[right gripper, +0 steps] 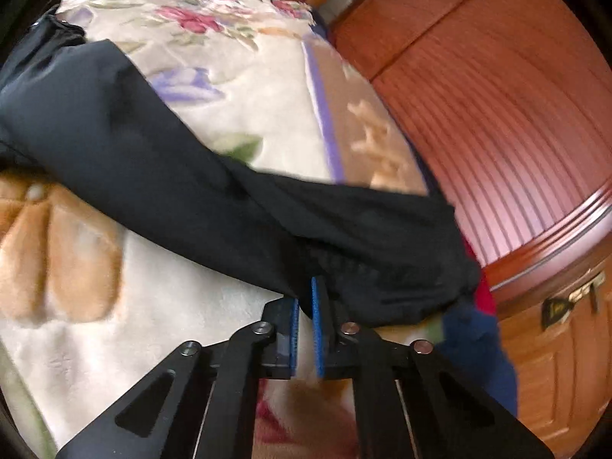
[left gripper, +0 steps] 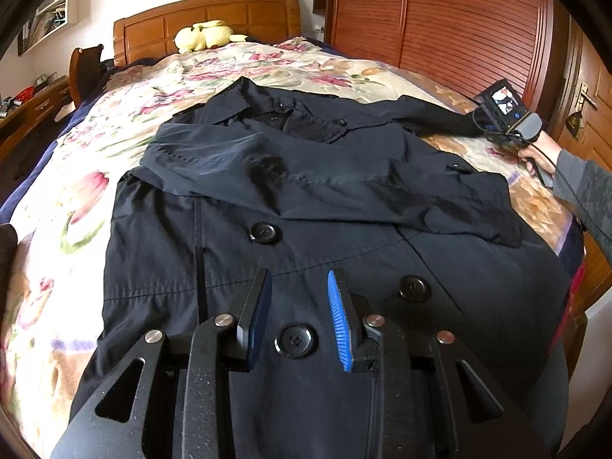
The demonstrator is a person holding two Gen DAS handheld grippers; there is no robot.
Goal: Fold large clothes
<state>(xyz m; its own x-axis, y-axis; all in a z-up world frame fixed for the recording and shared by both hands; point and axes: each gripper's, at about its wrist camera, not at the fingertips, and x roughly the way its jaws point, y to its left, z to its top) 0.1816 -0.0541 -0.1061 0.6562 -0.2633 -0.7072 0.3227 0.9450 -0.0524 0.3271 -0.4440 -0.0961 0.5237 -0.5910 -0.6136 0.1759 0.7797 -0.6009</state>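
A large dark navy coat (left gripper: 306, 199) lies front up on the flowered bed, its left sleeve folded across the chest. My left gripper (left gripper: 300, 279) is open and empty, just above the coat's lower front among its black buttons (left gripper: 264, 232). The coat's right sleeve (right gripper: 214, 191) stretches out toward the bed's right edge. My right gripper (right gripper: 306, 294) is nearly closed, with the lower edge of that sleeve near the cuff between its fingertips. The right gripper also shows in the left wrist view (left gripper: 505, 114), held by a hand at the sleeve end.
The flowered blanket (left gripper: 114, 122) covers the bed. A yellow plush toy (left gripper: 206, 36) lies by the wooden headboard (left gripper: 206, 19). A slatted wooden wardrobe (left gripper: 440, 19) and a door (right gripper: 554, 344) stand close on the right. A desk (left gripper: 26, 111) is on the left.
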